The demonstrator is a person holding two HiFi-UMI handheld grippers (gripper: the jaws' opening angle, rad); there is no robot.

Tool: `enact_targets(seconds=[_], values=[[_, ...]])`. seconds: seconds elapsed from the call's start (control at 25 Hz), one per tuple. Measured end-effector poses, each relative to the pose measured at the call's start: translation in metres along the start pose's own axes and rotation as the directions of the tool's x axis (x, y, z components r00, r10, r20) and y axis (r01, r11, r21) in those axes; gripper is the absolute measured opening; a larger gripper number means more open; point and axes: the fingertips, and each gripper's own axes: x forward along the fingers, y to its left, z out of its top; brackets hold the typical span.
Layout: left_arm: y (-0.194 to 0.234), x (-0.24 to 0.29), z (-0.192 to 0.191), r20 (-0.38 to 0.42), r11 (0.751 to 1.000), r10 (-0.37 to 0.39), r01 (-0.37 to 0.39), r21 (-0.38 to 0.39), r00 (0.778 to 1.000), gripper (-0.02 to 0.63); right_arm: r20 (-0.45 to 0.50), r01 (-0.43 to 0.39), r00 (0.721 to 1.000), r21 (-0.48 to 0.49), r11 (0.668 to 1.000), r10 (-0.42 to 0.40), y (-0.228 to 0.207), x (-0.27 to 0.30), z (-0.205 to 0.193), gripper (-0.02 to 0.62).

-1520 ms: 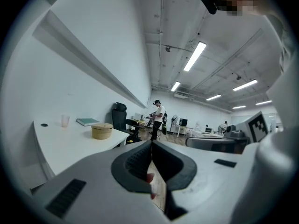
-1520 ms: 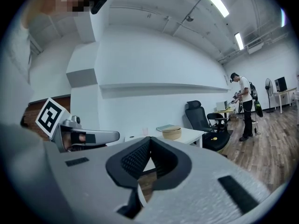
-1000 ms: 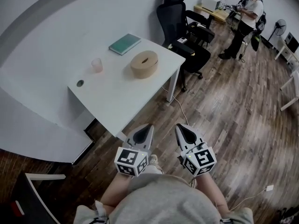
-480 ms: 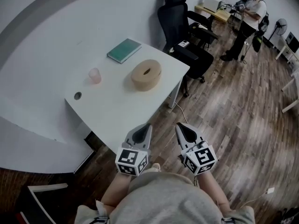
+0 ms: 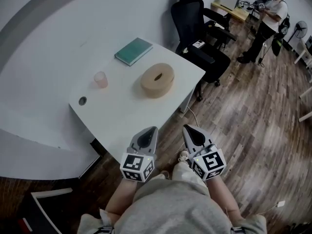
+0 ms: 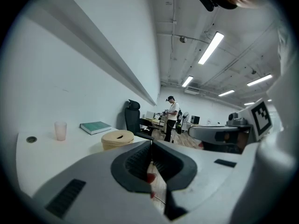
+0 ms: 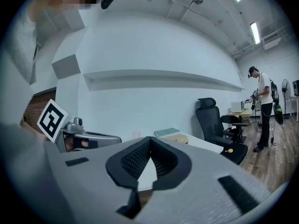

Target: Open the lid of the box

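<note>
Though the box (image 5: pixel 157 80) sits at twelve o'clock with its lid (image 5: pixel 157 73) on, nothing is done: the left gripper (image 5: pixel 154 130) and right gripper (image 5: pixel 186 129) hang closed and empty.

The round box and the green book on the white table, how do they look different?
The box is round, tan and thick, with a slot in its top; the book is rectangular, teal-green and thin. The box sits nearer the middle of the table, the book close to its far edge. Both lie flat on the white table, apart from each other.
</note>
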Motion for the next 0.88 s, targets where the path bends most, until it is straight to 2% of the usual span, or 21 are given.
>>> enact_targets(seconds=[0.2, 0.4, 0.64, 0.88], values=[[0.019, 0.019, 0.005, 0.025, 0.997, 0.068, -0.067, -0.03, 0.997, 0.006, -0.002, -0.061, 0.998, -0.025, 0.998, 0.061, -0.017, 0.027, 0.002, 0.002], [0.044, 0.048, 0.014, 0.058, 0.986, 0.164, -0.162, -0.039, 0.985, 0.008, -0.004, -0.155, 0.988, -0.068, 0.985, 0.155, -0.04, 0.068, 0.01, 0.002], [0.069, 0.082, 0.03, 0.094, 0.961, 0.273, -0.266, -0.077, 0.958, 0.008, -0.014, -0.266, 0.964, -0.145, 0.953, 0.267, -0.067, 0.116, 0.031, 0.002], [0.091, 0.102, 0.03, 0.09, 0.924, 0.372, -0.36, -0.124, 0.924, 0.008, -0.05, -0.383, 0.924, -0.179, 0.906, 0.38, -0.077, 0.156, 0.036, 0.002]])
